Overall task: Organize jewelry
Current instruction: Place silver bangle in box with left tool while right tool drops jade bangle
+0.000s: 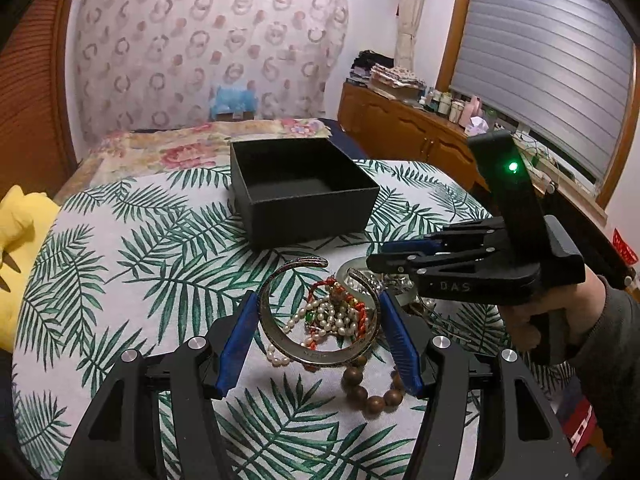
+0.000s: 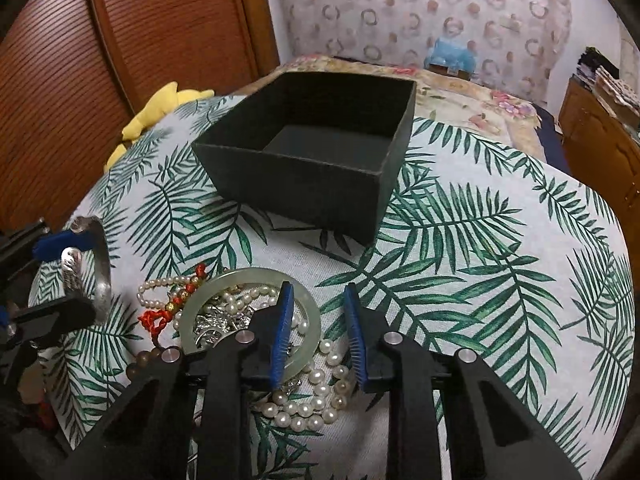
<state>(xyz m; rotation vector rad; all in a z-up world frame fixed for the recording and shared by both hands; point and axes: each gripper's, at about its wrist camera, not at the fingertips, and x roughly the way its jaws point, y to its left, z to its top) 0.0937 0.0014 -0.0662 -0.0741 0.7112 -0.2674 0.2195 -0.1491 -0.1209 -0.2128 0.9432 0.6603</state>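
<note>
Left gripper [image 1: 318, 334] clasps metal cuff [image 1: 280, 336] | right gripper [image 2: 318, 336] parted over jade ring [image 2: 312, 312], pearls [image 2: 316, 400] | square black box [image 2: 320, 160] beyond

My left wrist view looks low and close over the jewelry pile [image 1: 332, 320] toward the black box [image 1: 300, 188]; my right one faces it too, probably from nearer.

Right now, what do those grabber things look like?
Both are black plastic with silver round pins and blue ridged pads inside their fingers. The left gripper shows this up close. The right gripper has "DAS" lettering, a green light on its upright post, and a hand in a dark grey sleeve holding it.
</note>
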